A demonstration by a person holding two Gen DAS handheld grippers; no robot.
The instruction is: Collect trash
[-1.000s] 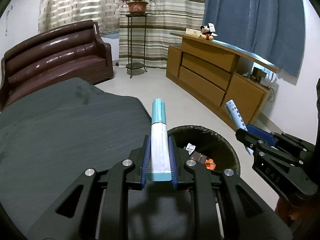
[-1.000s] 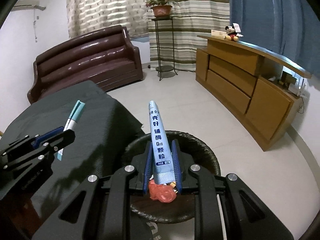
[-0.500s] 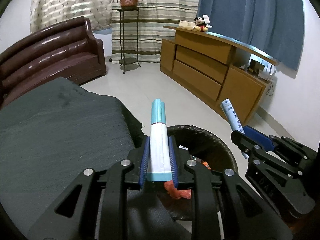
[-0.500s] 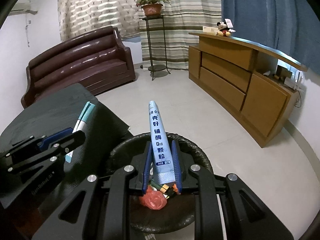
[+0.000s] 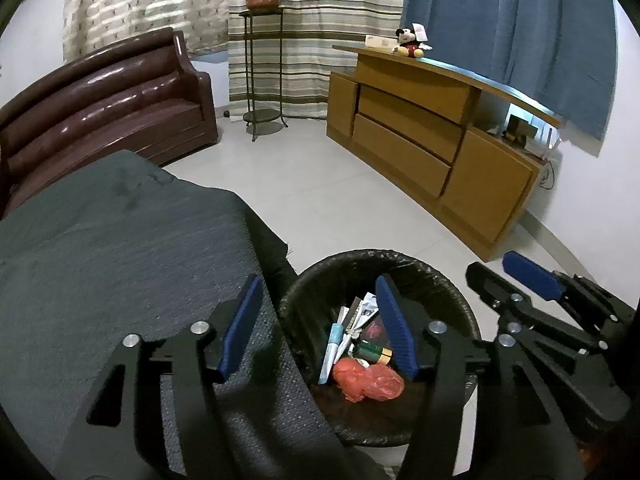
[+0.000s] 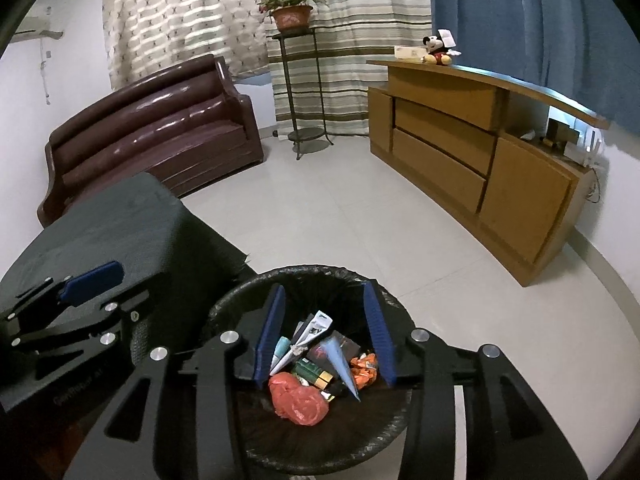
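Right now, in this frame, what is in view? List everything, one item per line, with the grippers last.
Round bin with black liner: one, on the floor beside the table.
Crumpled red plastic bag: one, inside the bin.
Teal-and-white tube: one, in the bin.
Blue printed tube: one, in the bin.
Orange wrapper: one, in the bin.
Table under dark grey cloth: one, left of the bin.
Dark brown leather sofa: one, far left.
Potted plant on a black metal stand: one, by the striped curtain.
Wooden sideboard: one, right wall.
Mickey Mouse plush toy: one, on the sideboard.
Left gripper: open, empty, over the bin's edge.
Right gripper: open, empty, over the bin.
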